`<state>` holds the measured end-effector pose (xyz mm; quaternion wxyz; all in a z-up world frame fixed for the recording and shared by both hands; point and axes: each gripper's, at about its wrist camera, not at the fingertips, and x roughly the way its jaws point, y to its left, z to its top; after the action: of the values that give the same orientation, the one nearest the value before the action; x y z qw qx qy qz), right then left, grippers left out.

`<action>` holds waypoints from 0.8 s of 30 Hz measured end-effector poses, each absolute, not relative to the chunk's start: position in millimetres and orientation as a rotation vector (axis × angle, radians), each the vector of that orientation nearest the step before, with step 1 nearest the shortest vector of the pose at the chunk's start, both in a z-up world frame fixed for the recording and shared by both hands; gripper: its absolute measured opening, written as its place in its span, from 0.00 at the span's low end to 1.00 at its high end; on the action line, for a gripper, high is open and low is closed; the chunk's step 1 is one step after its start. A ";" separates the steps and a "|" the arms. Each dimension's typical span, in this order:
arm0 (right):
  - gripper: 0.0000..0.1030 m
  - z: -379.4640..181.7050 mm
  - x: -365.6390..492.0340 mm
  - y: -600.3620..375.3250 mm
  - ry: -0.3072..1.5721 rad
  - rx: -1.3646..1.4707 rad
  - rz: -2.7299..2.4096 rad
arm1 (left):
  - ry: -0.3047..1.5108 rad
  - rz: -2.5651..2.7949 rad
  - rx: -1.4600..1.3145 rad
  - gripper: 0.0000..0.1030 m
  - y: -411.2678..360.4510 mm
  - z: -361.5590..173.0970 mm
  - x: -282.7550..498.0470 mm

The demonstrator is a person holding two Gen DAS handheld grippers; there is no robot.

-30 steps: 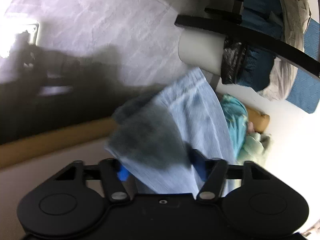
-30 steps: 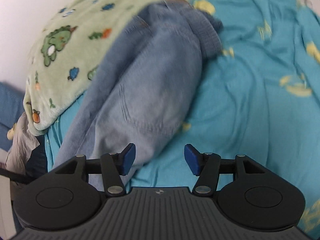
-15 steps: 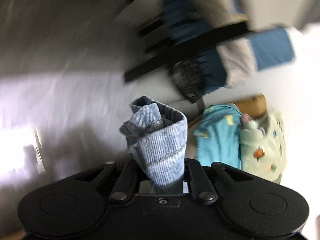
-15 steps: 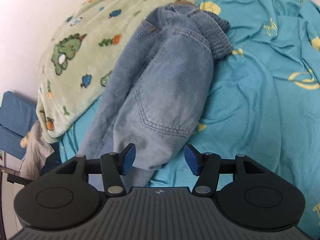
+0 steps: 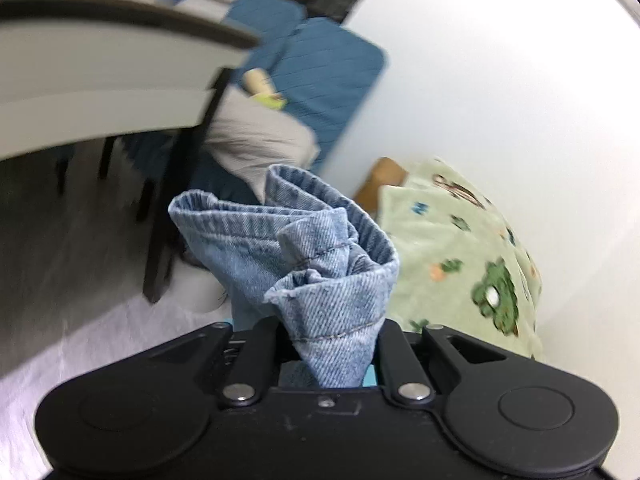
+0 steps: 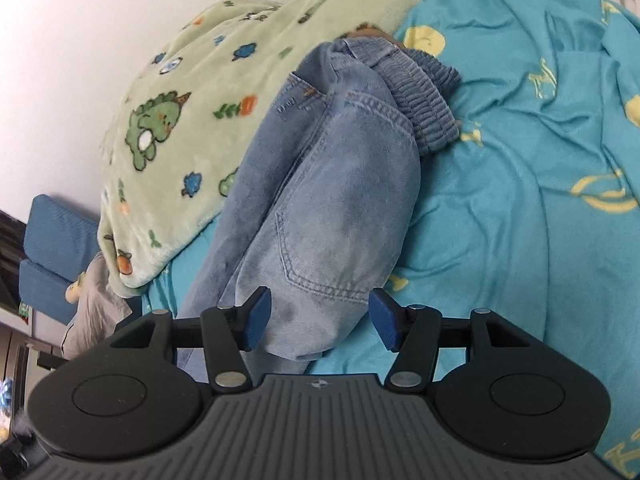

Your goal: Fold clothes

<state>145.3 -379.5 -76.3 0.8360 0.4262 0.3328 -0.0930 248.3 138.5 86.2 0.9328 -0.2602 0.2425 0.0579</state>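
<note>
Light blue jeans (image 6: 328, 200) lie folded lengthwise on the turquoise bedsheet (image 6: 520, 220), elastic waistband (image 6: 420, 88) at the far end. My right gripper (image 6: 318, 318) hovers open just above the near end of the jeans, its blue pads (image 6: 256, 316) apart on either side of the denim and not pressing it. In the left wrist view my left gripper (image 5: 328, 356) is shut on a bunched hem of the jeans (image 5: 320, 264), held up in the air with the denim crumpled in front of the camera.
A green dinosaur blanket (image 6: 192, 128) is heaped beside the jeans against the white wall; the blanket (image 5: 472, 264) also shows in the left view. A desk edge (image 5: 100, 80), dark chair legs (image 5: 164, 208) and blue cushions (image 5: 320, 80) stand beyond the bed's end.
My left gripper closed on the denim hem, then rose and rolled, swinging its view from the floor to the desk and wall. The right gripper shifted slightly over the jeans, still open.
</note>
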 end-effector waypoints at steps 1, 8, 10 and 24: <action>0.56 -75.8 143.4 -382.6 0.697 0.883 -0.199 | 0.494 0.114 -0.514 0.08 121.1 87.7 249.5; 0.57 -92.0 134.6 -409.6 0.692 0.932 -0.161 | 0.486 0.057 -0.373 0.08 5.5 79.7 258.7; 0.57 -94.3 136.3 -414.2 0.693 0.958 -0.134 | 0.485 0.032 -0.332 0.08 -19.4 68.7 254.4; 0.57 -97.6 146.4 -429.7 0.681 0.952 -0.074 | 0.635 -0.070 -0.075 0.09 -161.7 -68.6 239.7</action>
<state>146.4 -429.7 -97.6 0.8329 0.4492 0.3213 -0.0349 239.7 -161.7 -68.6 0.9487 -0.0367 0.3122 -0.0346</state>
